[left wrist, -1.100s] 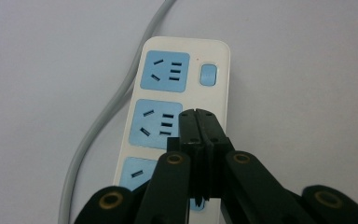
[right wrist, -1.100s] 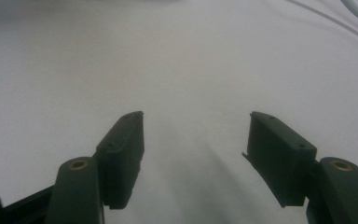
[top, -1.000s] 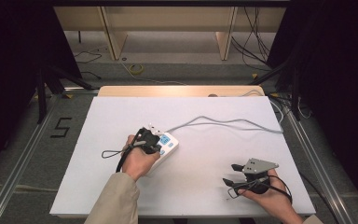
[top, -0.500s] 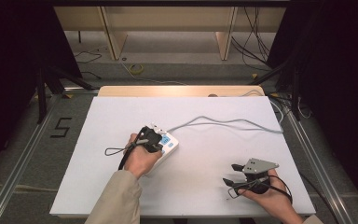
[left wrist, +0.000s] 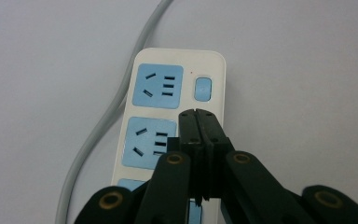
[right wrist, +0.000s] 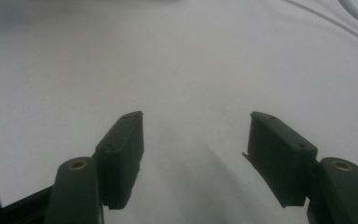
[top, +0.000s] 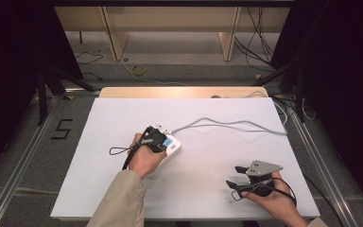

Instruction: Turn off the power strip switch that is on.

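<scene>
Closed tongs over the power strip

Left tongs [left wrist: 199, 122], shut and empty, poise over the strip [left wrist: 177, 116] mid-surface, near its switch [left wrist: 203, 89]; a nudge forward looks next. Right tongs [right wrist: 196, 144] gape, empty.

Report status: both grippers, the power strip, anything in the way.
Left gripper shut, empty, tips over the power strip near its blue switch. Right gripper open, empty, over bare table. Grey cord trails away; nothing blocking.

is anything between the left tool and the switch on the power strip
Nothing visible. The left tool, jaws shut and empty, hovers over the power strip just short of its blue switch, with only bare white casing between them.
</scene>
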Tool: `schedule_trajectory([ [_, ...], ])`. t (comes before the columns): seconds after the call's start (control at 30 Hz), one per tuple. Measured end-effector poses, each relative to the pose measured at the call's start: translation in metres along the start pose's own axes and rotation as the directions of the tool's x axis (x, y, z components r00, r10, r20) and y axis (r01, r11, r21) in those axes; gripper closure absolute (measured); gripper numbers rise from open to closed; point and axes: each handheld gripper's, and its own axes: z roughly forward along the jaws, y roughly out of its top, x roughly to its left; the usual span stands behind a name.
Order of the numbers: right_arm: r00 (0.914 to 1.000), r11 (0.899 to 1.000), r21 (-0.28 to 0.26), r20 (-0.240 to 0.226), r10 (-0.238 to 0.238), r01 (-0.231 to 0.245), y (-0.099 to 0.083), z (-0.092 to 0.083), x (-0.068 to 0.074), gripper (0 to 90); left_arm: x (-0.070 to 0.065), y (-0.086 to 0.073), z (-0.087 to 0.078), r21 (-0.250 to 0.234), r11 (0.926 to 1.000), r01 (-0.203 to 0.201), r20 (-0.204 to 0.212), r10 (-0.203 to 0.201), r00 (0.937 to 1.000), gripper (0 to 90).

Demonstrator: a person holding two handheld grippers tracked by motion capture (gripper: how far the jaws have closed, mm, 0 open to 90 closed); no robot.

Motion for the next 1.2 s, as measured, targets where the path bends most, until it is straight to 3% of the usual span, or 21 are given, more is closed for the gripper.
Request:
schedule_trajectory([
  [1.2, 1.0, 1.0, -0.001, 0.0, 0.001, -0.001, 0.0, -0.001, 0.0, 36.9, -0.002, 0.015, 0.006, 0.018, 0.9997, -0.018, -0.003, 0.018, 0.9998, 89.4],
])
